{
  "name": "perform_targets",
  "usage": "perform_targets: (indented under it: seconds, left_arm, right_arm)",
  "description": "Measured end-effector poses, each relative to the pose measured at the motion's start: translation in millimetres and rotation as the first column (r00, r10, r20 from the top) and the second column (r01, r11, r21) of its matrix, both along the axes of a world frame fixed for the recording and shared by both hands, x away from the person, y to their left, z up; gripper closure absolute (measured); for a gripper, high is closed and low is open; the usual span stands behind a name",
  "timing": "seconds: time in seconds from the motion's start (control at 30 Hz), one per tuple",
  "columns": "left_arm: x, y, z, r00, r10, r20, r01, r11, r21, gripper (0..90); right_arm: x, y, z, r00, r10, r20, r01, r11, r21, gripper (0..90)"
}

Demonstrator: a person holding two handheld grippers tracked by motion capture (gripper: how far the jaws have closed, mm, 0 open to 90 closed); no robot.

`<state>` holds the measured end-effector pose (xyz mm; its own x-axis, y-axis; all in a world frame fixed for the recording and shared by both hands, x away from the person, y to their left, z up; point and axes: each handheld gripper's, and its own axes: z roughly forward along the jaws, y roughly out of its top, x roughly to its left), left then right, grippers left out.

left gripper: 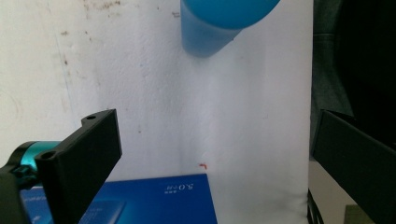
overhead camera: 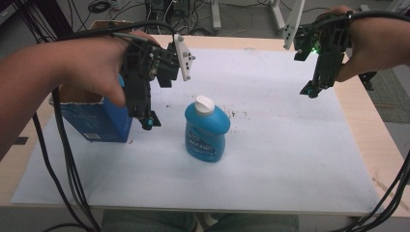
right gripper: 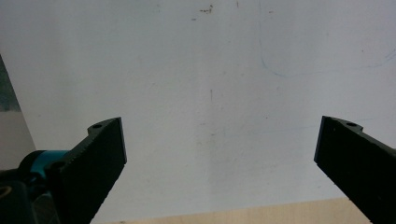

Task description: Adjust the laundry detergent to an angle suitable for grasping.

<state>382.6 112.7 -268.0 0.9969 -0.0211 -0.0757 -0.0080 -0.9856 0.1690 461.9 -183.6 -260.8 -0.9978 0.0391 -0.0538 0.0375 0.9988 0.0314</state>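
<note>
White sheeting [overhead camera: 290, 159] is spread over a wooden table [overhead camera: 377, 130], and near its middle a blue bottle [overhead camera: 207, 129] with a white cap [overhead camera: 204, 104] is stood upright. It is judged rigid, smooth and possibly slippery, so a hold across the flat body below the shoulder seems safest. Left of it, apart, a blue box [overhead camera: 104, 121] is seen, with the left gripper [overhead camera: 147, 120] held over it, jaws spread and empty. Farther right, the right gripper [overhead camera: 310, 91] is held aloft, likewise parted, with bare sheet below and ample room.
</note>
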Motion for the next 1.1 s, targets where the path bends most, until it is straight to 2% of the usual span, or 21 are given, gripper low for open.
perform_targets:
  seconds: [0.1, 0.2, 0.4, 0.57, 0.67, 1.1]
  left_arm:
    - [0.2, 1.1, -0.4, 0.9999, 0.016, 0.0, -0.016, 0.9996, 0.024, 1.7]
    - [0.5, 1.7, 0.1, 0.9997, 0.025, -0.006, -0.025, 0.9994, 0.026, 1.6]
    - [2.5, 1.3, 5.4, 0.9986, 0.036, 0.038, -0.038, 0.9985, 0.04, 1.7]
    - [2.8, 1.4, 6.0, 0.9976, 0.061, 0.032, -0.063, 0.9959, 0.064, 1.8]
    - [2.9, 1.8, 5.5, 0.998, 0.053, 0.036, -0.055, 0.9956, 0.076, 1.8]
    - [7.6, 3.0, 5.1, 0.9979, 0.063, 0.014, -0.064, 0.994, 0.088, 1.8]
  right_arm:
    - [-1.0, 1.0, -0.2, 1.0, -0.005, 0.001, 0.005, 1.0, -0.001, 1.3]
    - [-1.1, 1.1, 0.1, 1.0, 0.001, 0.002, -0.001, 1.0, 0.005, 1.3]
    - [-2.3, 0.1, 1.4, 1.0, -0.002, 0.007, 0.002, 1.0, 0.008, 1.2]
    - [-3.6, -0.8, 3.7, 0.9999, 0.0, 0.012, 0.0, 1.0, 0.014, 1.3]
    - [-3.2, -1.8, 4.3, 0.9998, 0.001, 0.017, -0.001, 1.0, 0.021, 1.3]
    - [0.9, -2.9, 3.2, 0.9999, -0.003, 0.014, 0.003, 1.0, 0.029, 1.3]
